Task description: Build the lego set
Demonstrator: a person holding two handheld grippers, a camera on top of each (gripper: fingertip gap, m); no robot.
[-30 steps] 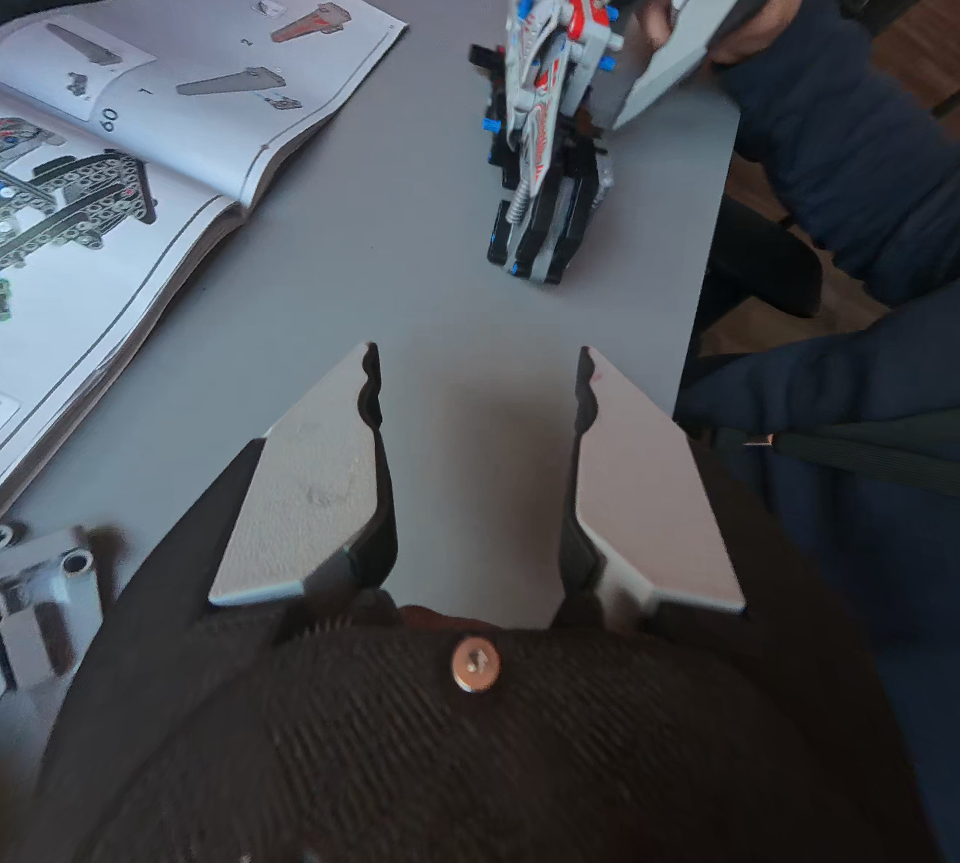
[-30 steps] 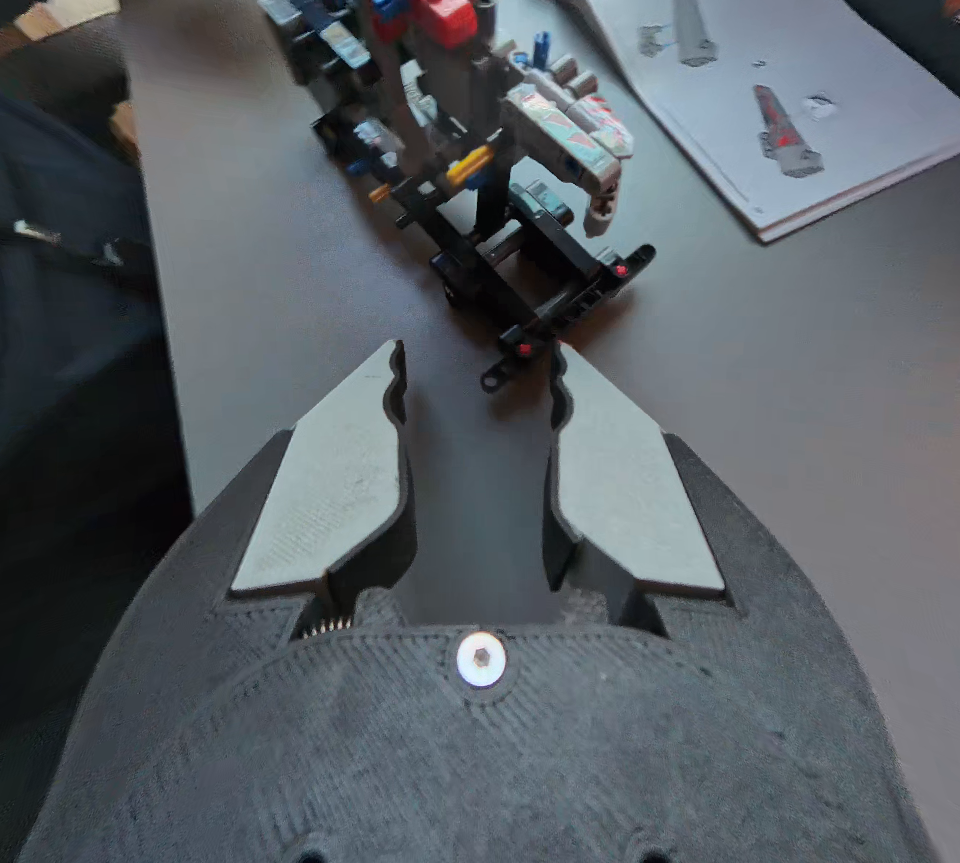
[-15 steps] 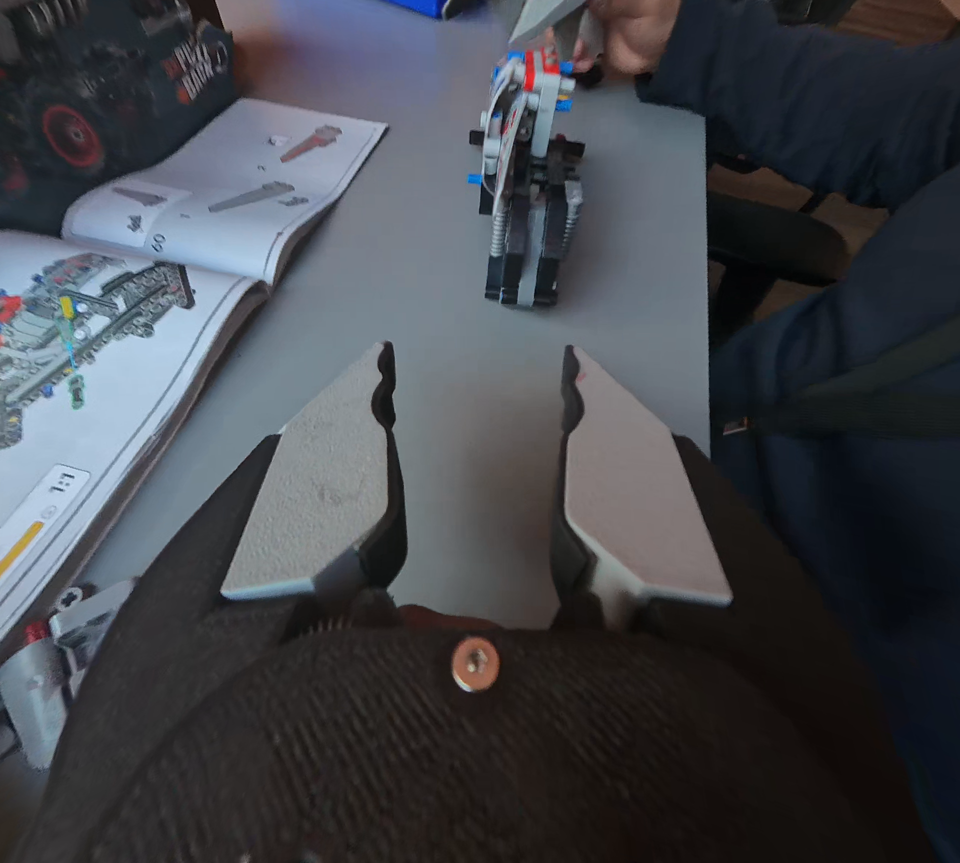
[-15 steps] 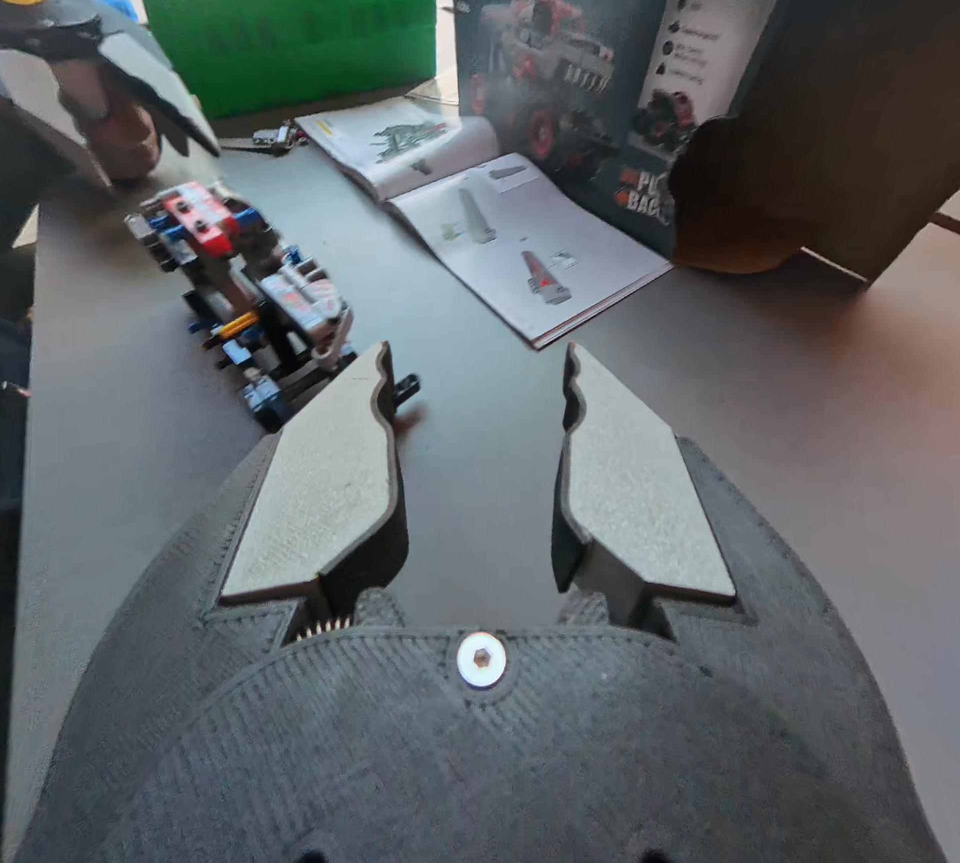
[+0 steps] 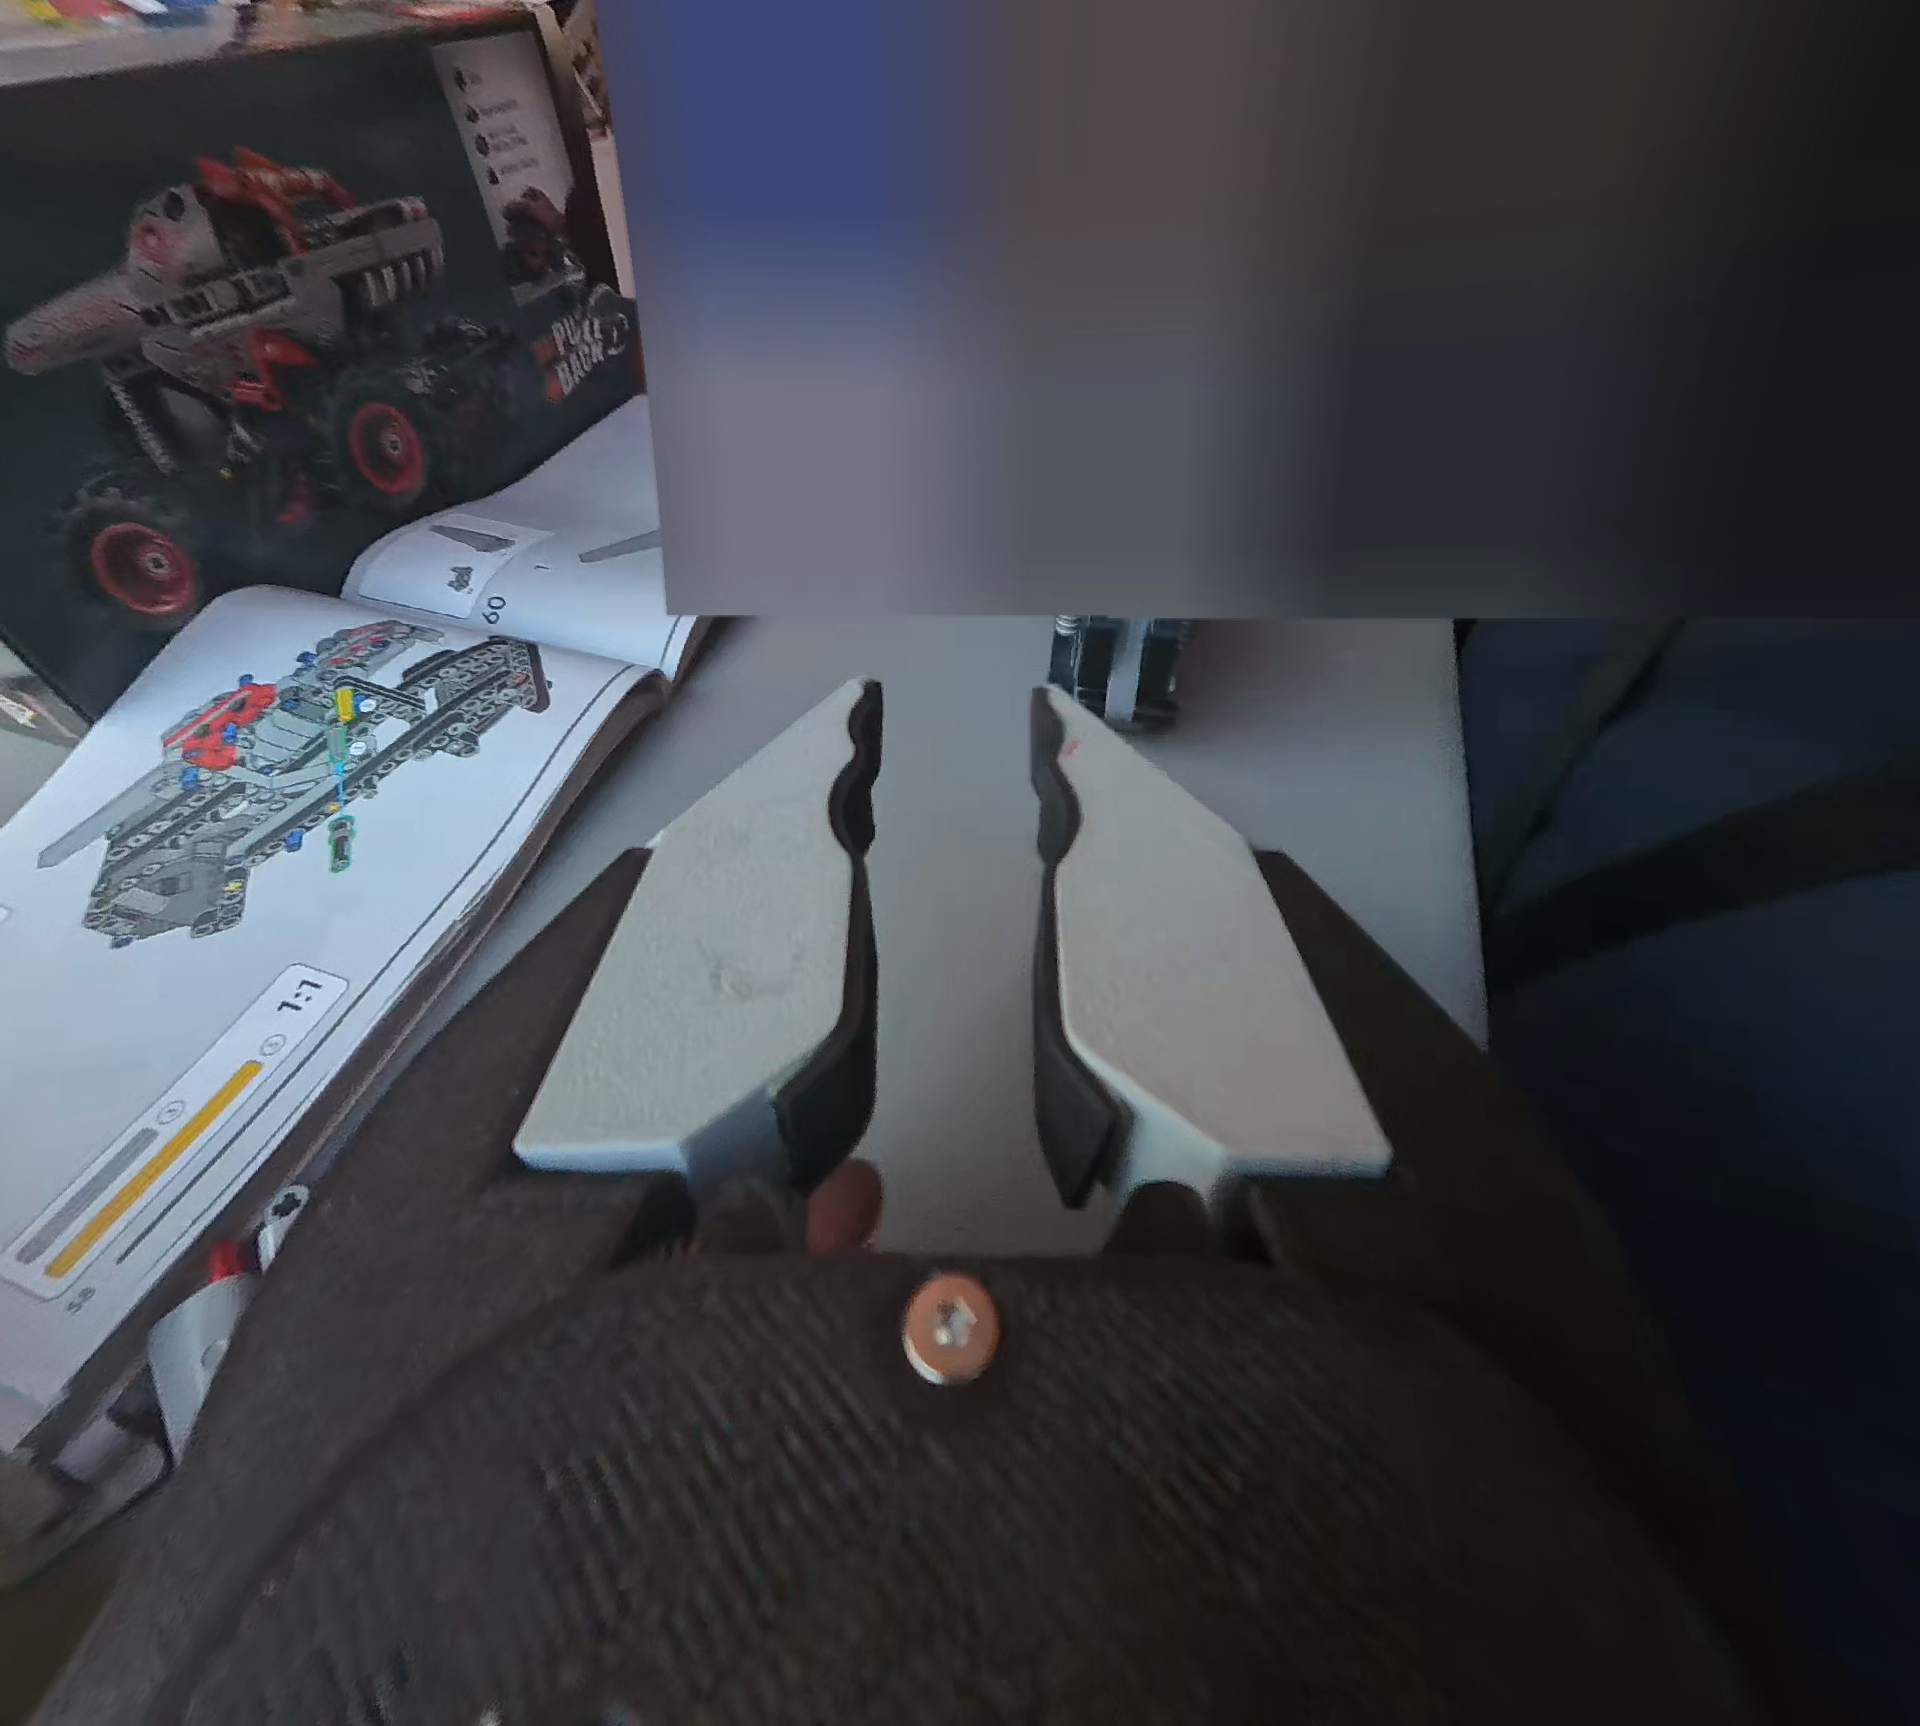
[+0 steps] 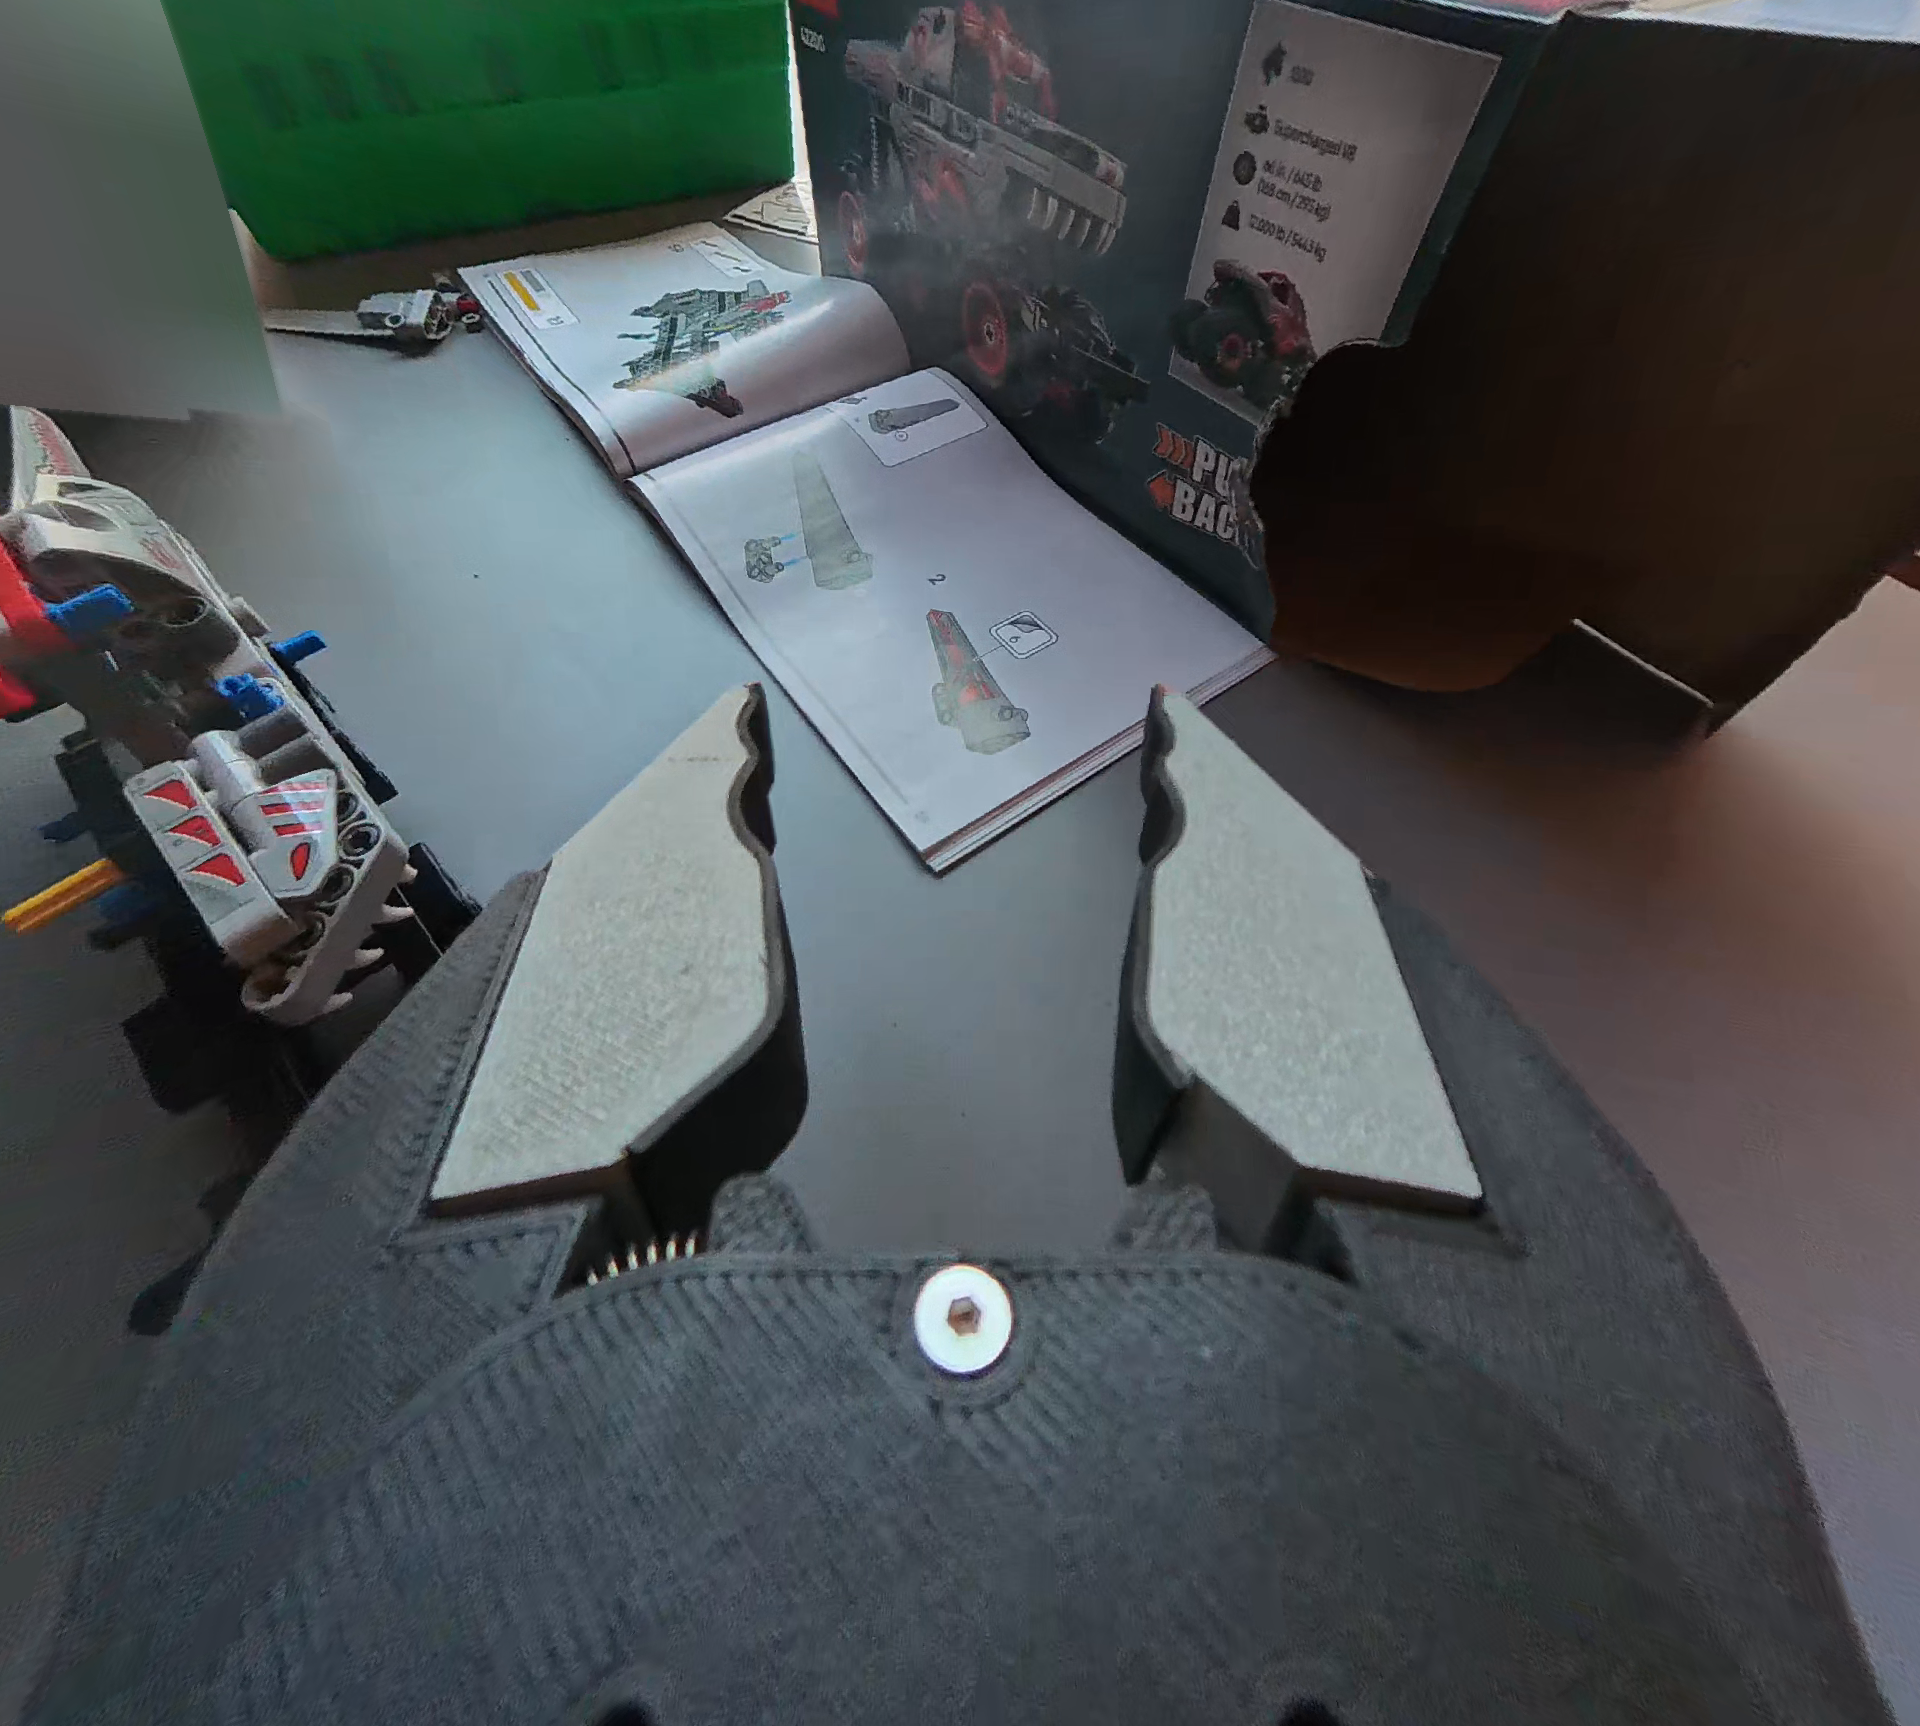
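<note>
The partly built lego model (image 6: 208,803), grey, red, blue and black, stands on the dark table at the left of the right wrist view. My right gripper (image 6: 956,720) is open and empty, to the right of the model and above the table. In the left wrist view only the model's black and grey lower end (image 5: 1117,668) shows below a blurred patch. My left gripper (image 5: 956,710) is open and empty, held above the table just short of that end. A loose grey piece (image 5: 197,1333) lies at the lower left of the left wrist view.
The open instruction booklet (image 6: 852,533) lies in front of the set's box (image 6: 1143,170); both also show in the left wrist view, booklet (image 5: 260,845) and box (image 5: 260,305). A green bin (image 6: 468,45) stands at the back, small grey parts (image 6: 395,315) before it. The table edge (image 5: 1470,845) runs at right. The loose grey piece (image 5: 197,1333) sits 15 cm or so from the ends of my left fingers.
Both grippers have pulled back and tilted up from the model. The left jaws have narrowed a little. The right gripper has swung right, so the model now sits at its left.
</note>
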